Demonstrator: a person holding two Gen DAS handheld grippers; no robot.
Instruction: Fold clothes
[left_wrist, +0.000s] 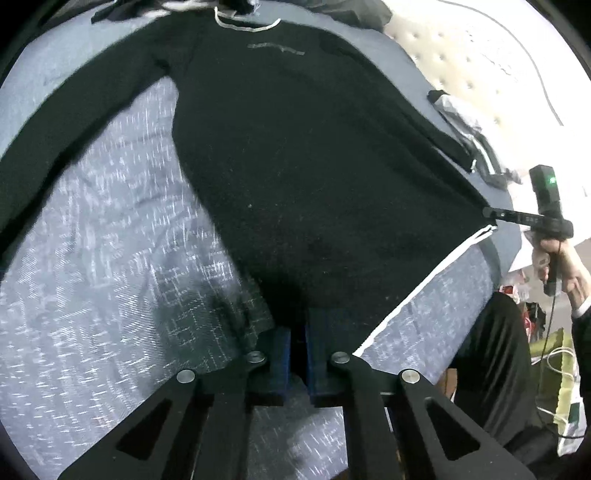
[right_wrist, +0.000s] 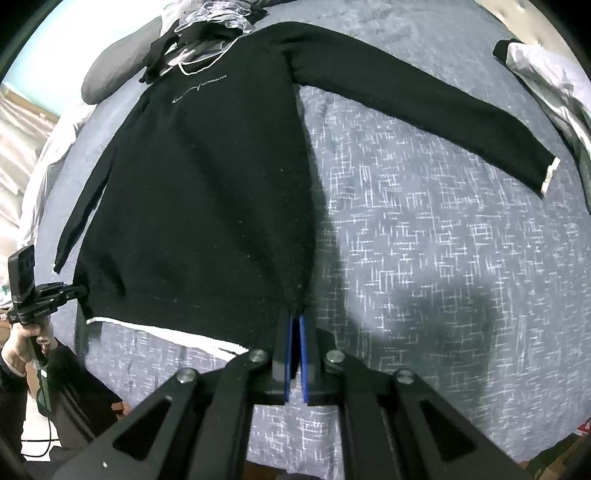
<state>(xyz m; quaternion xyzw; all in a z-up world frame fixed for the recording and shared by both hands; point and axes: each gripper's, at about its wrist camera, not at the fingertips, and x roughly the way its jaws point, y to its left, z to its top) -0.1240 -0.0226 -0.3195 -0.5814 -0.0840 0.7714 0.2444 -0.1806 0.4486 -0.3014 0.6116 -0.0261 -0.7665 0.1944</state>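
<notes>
- Sweater (left_wrist: 295, 155): black, long-sleeved, white trim at neck and hem. Lies front up, spread flat on the bedspread (left_wrist: 110, 258). In both views the body fills the middle of the frame, with the neck at the top and the hem at the bottom.
- Long axis: runs from the hem at my jaws up the frame to the neck (right_wrist: 201, 66), straight away from me.
- Left gripper (left_wrist: 298, 354): my jaws are pinched on one hem corner, at bottom centre of the left view, with black cloth between the blue pads. The same gripper (right_wrist: 79, 291) shows at the lower left of the right view, on the hem's end.
- Right gripper (right_wrist: 294, 332): jaws narrow, blue pads clamped on the other hem corner, at bottom centre of the right view. It also shows at the right edge of the left view (left_wrist: 489, 212).
- Hem (right_wrist: 166, 330): stretched taut between my two grips, its white edge showing.
- Sleeves: one sleeve (right_wrist: 424, 110) is laid out toward the upper right of the right view, with its cuff white. The other (left_wrist: 74, 129) slants to the left edge of the left view.
- Other clothes (right_wrist: 207, 26): a pile lies just past the neck, at the top of the frame.
- Judgement: both hands are equally near the hem. Any fold from this hold would carry it up the long axis toward the neck.
</notes>
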